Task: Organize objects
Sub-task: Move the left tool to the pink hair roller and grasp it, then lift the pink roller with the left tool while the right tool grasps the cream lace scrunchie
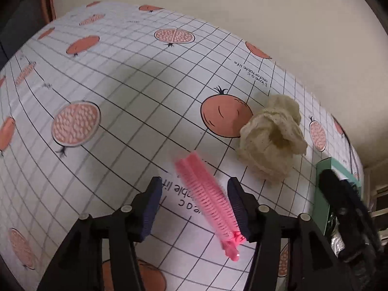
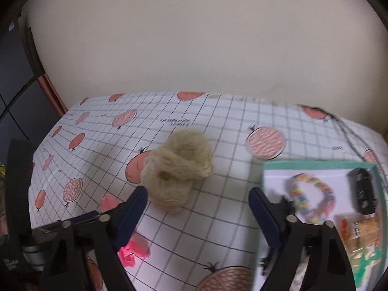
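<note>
A pink bristled hair roller [image 1: 211, 201] lies slanted and blurred between the fingers of my left gripper [image 1: 195, 181], close to the right blue pad [image 1: 238, 206]. The jaws stand wide apart, and I cannot tell whether that pad touches the roller. A cream fluffy scrunchie [image 1: 269, 138] rests on the tablecloth just beyond and to the right. In the right wrist view the scrunchie [image 2: 178, 172] sits ahead of my right gripper [image 2: 197, 191], which is open and holds nothing. The pink roller [image 2: 135, 249] peeks out behind its left finger.
A teal box [image 2: 315, 163] at the right holds a multicoloured bracelet [image 2: 312, 197], a black car key [image 2: 363, 191] and snack packets [image 2: 361, 230]. The teal box [image 1: 323, 194] is partly covered by a blurred black tool part [image 1: 339, 198]. A wall stands behind the grid-and-fruit tablecloth [image 1: 121, 84].
</note>
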